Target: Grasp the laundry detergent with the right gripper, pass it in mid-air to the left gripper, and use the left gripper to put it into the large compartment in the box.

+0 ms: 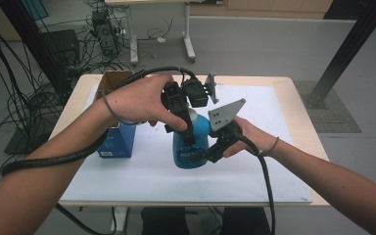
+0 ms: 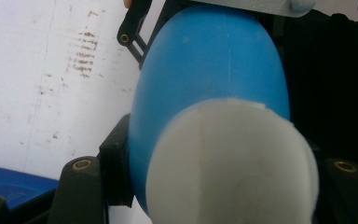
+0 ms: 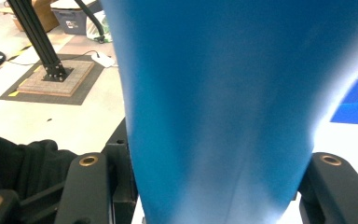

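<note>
Left claw (image 1: 183, 128) grips the blue bottle's (image 1: 191, 147) white cap (image 2: 233, 163); right claw (image 1: 210, 154) clenches its body, upright on the tabletop (image 1: 254, 166).

The bottle (image 1: 191, 147) stood on the mat (image 1: 254, 171), right of the box (image 1: 117, 139), left gripper (image 1: 178, 117) above it.
</note>
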Tool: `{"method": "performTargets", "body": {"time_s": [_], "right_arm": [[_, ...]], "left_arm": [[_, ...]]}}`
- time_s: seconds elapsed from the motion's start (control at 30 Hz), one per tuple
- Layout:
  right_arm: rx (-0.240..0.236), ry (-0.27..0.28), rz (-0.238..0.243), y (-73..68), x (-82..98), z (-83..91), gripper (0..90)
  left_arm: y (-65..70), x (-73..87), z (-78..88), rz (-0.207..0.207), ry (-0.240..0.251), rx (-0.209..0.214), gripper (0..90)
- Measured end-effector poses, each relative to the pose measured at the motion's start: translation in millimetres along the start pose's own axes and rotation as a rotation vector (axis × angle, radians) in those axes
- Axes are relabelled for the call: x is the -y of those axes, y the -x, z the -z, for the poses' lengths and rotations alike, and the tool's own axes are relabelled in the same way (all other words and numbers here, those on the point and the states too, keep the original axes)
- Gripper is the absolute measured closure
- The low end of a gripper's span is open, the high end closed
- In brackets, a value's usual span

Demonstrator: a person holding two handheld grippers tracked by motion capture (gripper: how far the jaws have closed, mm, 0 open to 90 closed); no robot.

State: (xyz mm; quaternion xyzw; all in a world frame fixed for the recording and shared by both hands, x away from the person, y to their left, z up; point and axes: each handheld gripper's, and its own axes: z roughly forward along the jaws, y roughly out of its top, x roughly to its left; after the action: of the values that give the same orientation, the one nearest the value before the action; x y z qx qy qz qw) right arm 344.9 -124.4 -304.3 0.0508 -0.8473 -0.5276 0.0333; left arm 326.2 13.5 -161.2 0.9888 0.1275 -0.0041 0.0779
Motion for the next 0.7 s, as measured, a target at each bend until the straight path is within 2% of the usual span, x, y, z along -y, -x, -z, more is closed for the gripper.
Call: {"method": "performTargets", "body": {"time_s": [0.7], "right_arm": [[-0.001,0.005,-0.002,0.6,0.8,-0.2,41.9]], "left_arm": [[1.1,0.0,-0.2,0.006,0.001,-0.010,37.3]]}}
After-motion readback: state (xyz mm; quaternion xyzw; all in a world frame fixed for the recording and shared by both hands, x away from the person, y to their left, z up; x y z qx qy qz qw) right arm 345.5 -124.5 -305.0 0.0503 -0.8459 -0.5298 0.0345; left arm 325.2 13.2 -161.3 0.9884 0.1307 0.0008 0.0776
